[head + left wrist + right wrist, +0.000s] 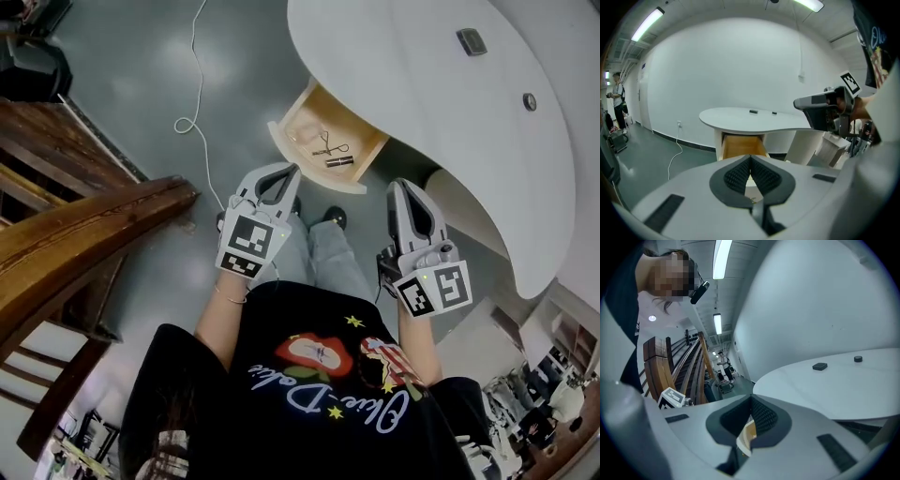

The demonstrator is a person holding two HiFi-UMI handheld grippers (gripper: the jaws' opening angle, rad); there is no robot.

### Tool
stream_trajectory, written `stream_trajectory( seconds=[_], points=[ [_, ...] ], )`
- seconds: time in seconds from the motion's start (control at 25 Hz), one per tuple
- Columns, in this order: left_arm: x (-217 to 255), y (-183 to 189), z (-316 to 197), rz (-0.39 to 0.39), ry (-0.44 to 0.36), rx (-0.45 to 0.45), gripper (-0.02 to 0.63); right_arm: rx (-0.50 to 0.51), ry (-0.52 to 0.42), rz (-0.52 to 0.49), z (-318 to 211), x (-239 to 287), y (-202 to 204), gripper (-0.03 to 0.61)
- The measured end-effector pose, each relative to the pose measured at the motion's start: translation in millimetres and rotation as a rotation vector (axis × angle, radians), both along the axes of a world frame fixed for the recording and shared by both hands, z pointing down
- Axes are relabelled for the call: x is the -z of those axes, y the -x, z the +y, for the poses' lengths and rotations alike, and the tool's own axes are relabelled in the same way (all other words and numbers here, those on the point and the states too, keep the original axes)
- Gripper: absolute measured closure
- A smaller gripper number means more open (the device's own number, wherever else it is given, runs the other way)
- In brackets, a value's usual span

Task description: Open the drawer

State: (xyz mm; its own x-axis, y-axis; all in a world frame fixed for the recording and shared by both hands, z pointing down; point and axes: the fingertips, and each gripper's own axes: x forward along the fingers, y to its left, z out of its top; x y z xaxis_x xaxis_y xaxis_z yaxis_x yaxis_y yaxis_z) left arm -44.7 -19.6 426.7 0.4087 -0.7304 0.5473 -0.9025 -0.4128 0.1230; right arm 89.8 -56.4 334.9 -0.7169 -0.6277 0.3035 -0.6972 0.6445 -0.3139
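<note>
The drawer (pixel 309 161) stands pulled out from under the white desk (pixel 422 84) at upper centre of the head view, its front edge jutting over the grey floor (pixel 131 94). Just below it, clear of that edge, the left gripper (pixel 289 172) and the right gripper (pixel 403 186) each have their jaws closed together on nothing. A wooden railing (pixel 84 225) bounds the open floor at left.

Light wooden drawer (pixel 309 117), white-fronted, wide open beneath the white curved tabletop (pixel 422 84), small items (pixel 330 148) inside.
</note>
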Motion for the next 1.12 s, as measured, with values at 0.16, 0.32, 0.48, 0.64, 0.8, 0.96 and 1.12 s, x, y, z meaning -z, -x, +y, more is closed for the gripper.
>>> stream_trajectory(
  seconds=[0.16, 0.32, 0.48, 0.64, 0.8, 0.96, 1.12],
  points=[
    [31, -9, -12, 0.001, -0.035, -0.019, 0.609, -0.017, -0.010, -0.015, 1, 20, -11, 0.578],
    [58, -20, -17, 0.013, -0.061, -0.045, 0.609, 0.003, 0.001, -0.064, 8, 43, -15, 0.578],
    [83, -31, -23, 0.002, -0.096, -0.082, 0.609, -0.007, -0.049, -0.077, 6, 67, -18, 0.578],
    [108, -44, -22, 0.017, -0.116, -0.109, 0.609, -0.020, -0.075, -0.095, 5, 87, -26, 0.578],
    [132, -57, -22, 0.002, -0.141, -0.155, 0.609, -0.043, -0.103, -0.111, -2, 105, -34, 0.578],
    [167, -67, -28, -0.005, -0.200, -0.176, 0.609, -0.038, -0.150, -0.114, -6, 127, -38, 0.578],
    [190, -72, -34, -0.011, -0.256, -0.192, 0.609, -0.037, -0.180, -0.131, -8, 144, -45, 0.578]
  ],
)
